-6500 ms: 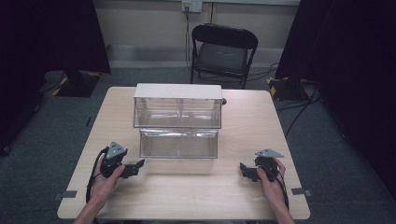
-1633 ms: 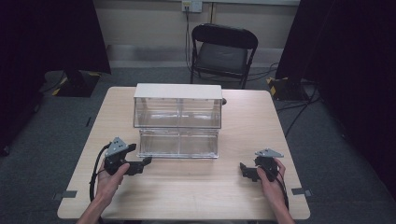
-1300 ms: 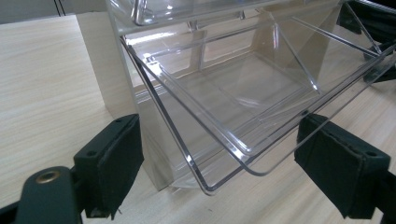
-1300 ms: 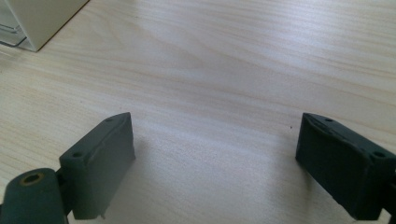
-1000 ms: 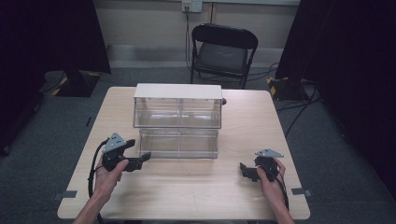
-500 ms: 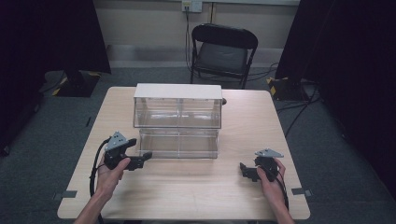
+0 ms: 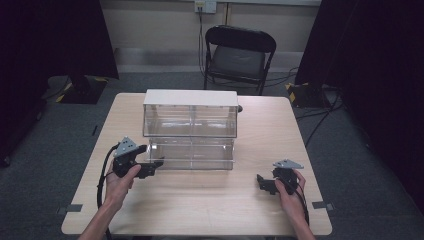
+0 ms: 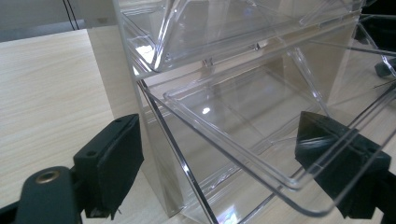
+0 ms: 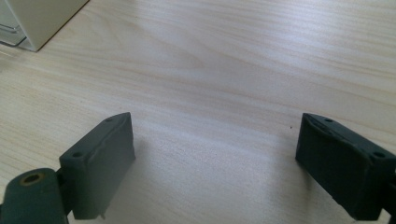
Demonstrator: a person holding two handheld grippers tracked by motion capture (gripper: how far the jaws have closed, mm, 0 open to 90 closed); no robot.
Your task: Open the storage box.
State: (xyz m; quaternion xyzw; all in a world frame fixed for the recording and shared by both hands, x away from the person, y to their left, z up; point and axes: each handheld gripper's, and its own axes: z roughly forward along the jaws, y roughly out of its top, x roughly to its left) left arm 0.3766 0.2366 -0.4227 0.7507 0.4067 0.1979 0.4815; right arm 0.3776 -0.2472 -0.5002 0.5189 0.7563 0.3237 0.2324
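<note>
Forward since earlier, left gripper (image 7: pixel 156 166) gapes around clear drawer (image 8: pixel 261 140); right gripper (image 7: pixel 261 182) gapes, empty.

A black folding metal chair (image 7: pixel 239 55) stands beyond the pale wooden table (image 7: pixel 200 200), on grey carpet (image 7: pixel 60 135). Dark curtains (image 7: pixel 385 75) hang either side, and a cable drops from a wall socket (image 7: pixel 205 6).

- Table (image 7: pixel 210 200): pale wood grain, smooth, matt.
- Drawers (image 8: pixel 243 116): clear glossy plastic in a cream matt frame.
- Left gripper (image 8: pixel 219 158) pads: black, matt.
- Chair (image 7: pixel 239 55): dark, metal legs.
</note>
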